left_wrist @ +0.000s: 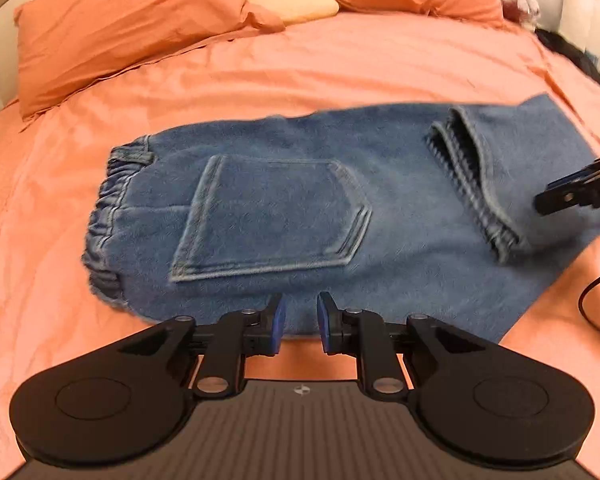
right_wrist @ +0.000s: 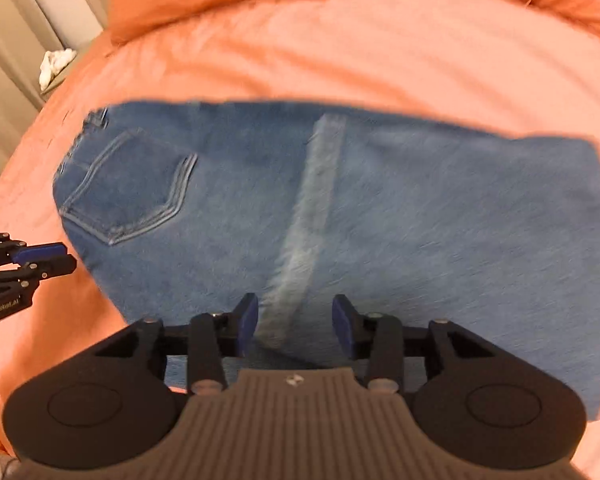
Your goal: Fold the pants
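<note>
Pants [left_wrist: 300, 208] lie on the bed [left_wrist: 340, 68], legs doubled over toward the seat; another fold seems left. Left gripper [left_wrist: 300, 326] and right gripper [right_wrist: 295, 326] hover spread, empty.

Only one bit of writing to read: small white letters "GenRobot.AI", a little blurry, printed on the black side of the left gripper [right_wrist: 44, 260], seen at the left edge of the right wrist view. Also a tiny round white sign, no letters, on the ribbed grey plate [left_wrist: 300, 390] of each gripper body. No other words or numbers to read anywhere.
</note>
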The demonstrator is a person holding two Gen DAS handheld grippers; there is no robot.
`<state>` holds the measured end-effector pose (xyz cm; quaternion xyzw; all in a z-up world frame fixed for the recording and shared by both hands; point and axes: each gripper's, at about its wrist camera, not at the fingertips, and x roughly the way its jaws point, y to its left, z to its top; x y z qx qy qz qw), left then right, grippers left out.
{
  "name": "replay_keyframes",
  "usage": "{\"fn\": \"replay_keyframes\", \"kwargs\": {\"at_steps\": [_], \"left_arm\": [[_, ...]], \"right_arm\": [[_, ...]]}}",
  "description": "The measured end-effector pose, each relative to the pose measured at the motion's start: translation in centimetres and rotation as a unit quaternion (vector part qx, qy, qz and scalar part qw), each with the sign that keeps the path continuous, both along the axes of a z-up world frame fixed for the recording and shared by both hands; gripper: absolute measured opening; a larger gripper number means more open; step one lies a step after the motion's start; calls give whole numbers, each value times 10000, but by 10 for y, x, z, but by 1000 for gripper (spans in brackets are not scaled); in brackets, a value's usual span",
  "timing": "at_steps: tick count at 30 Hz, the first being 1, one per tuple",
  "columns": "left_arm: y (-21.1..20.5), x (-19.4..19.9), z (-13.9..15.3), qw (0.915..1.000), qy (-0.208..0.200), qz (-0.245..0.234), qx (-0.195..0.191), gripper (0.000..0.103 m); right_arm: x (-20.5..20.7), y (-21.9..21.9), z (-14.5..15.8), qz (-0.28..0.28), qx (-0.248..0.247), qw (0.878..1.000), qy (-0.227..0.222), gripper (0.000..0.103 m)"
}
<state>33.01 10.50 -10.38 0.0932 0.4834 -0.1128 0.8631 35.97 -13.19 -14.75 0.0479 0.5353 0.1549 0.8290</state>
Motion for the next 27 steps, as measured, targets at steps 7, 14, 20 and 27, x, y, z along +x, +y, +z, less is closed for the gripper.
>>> {"fn": "replay_keyframes", "kwargs": {"at_steps": [7,14,20,27], "left_arm": [[-63,31,6,9986,-51,-164,-500,22],[-143,76,-1,9957,-53,-274,-887,22],[-187,115,-20,9948,0,-130,-1009,16],[-188,141,-57,9943,541,101,-918,6]], "right_arm": [[17,-92,22,-657,-749,9944,-345,17],[54,-159,20,-1090,-910,9870,-749,9],[90,-161,-7,-1028,-457,9909,-732,7],[111,-141,-74,-830,-909,9923,-159,4]]}}
